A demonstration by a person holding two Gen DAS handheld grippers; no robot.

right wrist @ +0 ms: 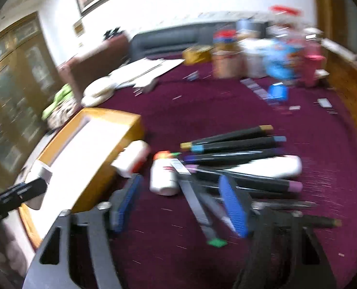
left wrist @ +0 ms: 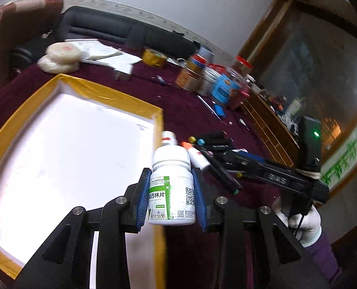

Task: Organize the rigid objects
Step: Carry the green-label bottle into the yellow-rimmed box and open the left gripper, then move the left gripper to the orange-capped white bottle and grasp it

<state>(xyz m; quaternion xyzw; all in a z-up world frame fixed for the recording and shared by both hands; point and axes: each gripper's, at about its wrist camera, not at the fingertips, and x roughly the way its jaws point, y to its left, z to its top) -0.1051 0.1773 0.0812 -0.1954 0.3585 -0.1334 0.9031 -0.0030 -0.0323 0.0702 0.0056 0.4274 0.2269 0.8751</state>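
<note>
My left gripper [left wrist: 171, 193] is shut on a white pill bottle [left wrist: 171, 183] with a green label, held upright above the right edge of a white tray with a yellow rim [left wrist: 158, 130]. My right gripper [right wrist: 178, 202] is open and empty, low over the maroon cloth near a pile of black markers [right wrist: 234, 144] and two small white bottles [right wrist: 162, 178] [right wrist: 132, 157]. The tray's rim also shows in the right wrist view [right wrist: 106, 120]. The right gripper's body shows in the left wrist view [left wrist: 274, 173] over the markers [left wrist: 217, 142].
Jars and cans [left wrist: 202, 77] stand at the table's far right edge, with a yellow tape roll [left wrist: 154, 56], papers [left wrist: 101, 50] and white rolls [left wrist: 60, 55] at the back. A wooden cabinet [left wrist: 270, 120] borders the table's right side. A long white tube [right wrist: 270, 166] lies among the markers.
</note>
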